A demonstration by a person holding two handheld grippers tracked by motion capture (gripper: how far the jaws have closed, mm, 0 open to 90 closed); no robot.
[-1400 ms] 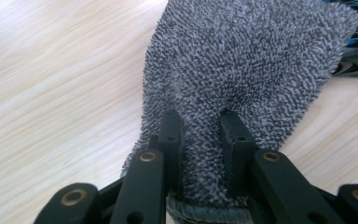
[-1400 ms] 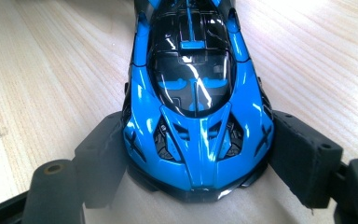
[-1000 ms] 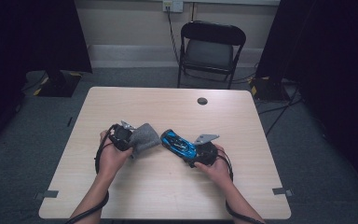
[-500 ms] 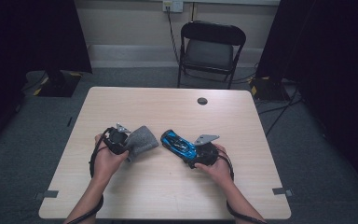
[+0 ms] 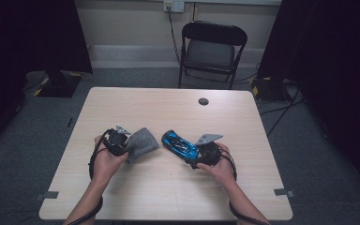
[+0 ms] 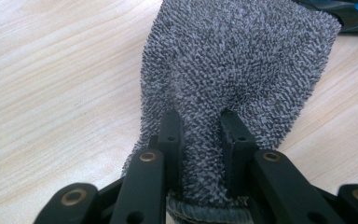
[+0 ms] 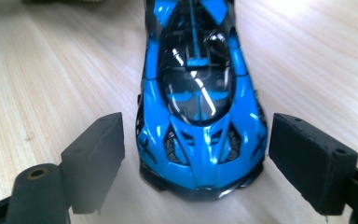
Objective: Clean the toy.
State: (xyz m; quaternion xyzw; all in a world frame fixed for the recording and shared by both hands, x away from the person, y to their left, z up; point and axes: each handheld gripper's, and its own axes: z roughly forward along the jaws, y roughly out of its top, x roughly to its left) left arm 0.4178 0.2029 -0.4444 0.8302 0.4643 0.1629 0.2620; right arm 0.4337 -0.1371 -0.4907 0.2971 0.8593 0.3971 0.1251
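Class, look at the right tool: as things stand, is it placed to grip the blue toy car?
Probably yes. The right tool has just been opening; its jaws stand apart on either side of the blue toy car, neither touching it, nothing between.

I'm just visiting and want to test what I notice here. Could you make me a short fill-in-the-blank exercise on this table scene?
1. The left hand-held gripper is shut on a grey ____.
2. The toy car between the right hand-held gripper's open jaws is ____ in colour.
3. Beyond the table stands a folding ____.

Missing words: cloth; blue; chair
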